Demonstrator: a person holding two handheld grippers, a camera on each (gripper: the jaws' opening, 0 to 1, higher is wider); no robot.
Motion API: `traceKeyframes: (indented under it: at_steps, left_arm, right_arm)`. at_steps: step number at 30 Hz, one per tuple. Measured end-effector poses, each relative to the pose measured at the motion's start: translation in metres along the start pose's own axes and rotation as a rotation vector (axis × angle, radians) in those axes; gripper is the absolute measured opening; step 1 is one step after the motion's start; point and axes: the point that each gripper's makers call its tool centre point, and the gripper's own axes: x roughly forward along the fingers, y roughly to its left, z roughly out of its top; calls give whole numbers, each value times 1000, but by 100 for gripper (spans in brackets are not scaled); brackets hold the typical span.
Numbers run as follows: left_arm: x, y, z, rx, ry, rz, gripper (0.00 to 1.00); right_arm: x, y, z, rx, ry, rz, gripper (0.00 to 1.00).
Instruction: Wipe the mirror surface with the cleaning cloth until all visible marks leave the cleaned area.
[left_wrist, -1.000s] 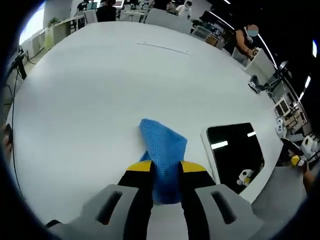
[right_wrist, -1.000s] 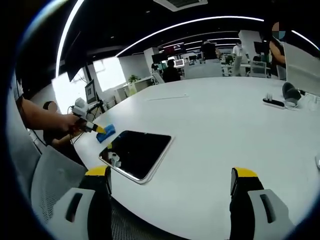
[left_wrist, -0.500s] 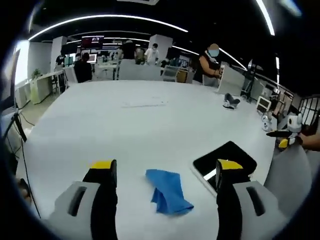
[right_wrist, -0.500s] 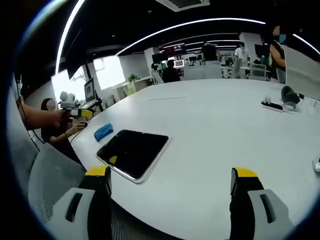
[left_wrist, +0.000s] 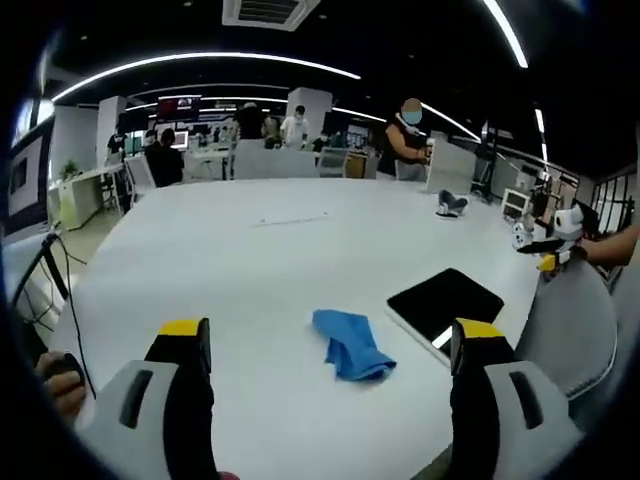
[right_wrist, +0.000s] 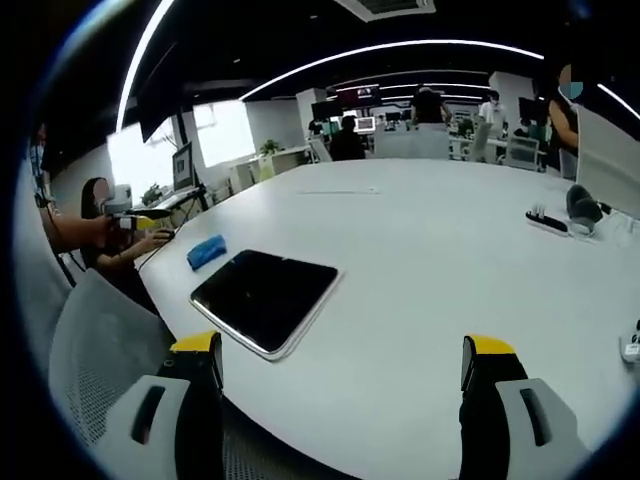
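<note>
On the large white table (left_wrist: 200, 250), the blue cleaning cloth (left_wrist: 350, 345) lies crumpled near the edge closest to the person, released and touching neither gripper. Just beside it, apart by a strip of bare tabletop, the mirror (left_wrist: 444, 301) lies flat, a dark rounded rectangle with a pale frame, one of its long sides close to the table's edge. The left gripper (left_wrist: 333, 350) hangs above the near edge with its yellow-tipped jaws spread wide and nothing between them. In the right gripper view the mirror (right_wrist: 264, 295) sits by the table's (right_wrist: 450, 260) curved near edge with the cloth (right_wrist: 206, 251) just beyond its far corner. The right gripper (right_wrist: 342, 362) is likewise wide open and empty. A grey mesh chair (right_wrist: 105, 345) stands just off the table's edge by the mirror.
</note>
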Motion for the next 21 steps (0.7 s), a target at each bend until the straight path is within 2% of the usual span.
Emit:
traceKeyframes:
  at_steps: [6, 16, 21]
  left_arm:
    - [-3, 1, 0, -28, -21, 27, 99]
    - [-2, -13, 1, 2, -10, -4, 99]
    - [-5, -16, -5, 4, 7, -12, 99]
  right_arm:
    - [0, 1, 0, 5, -1, 1, 99]
    - [1, 2, -1, -8, 7, 5, 99]
    - [1, 5, 0, -27, 4, 16, 99]
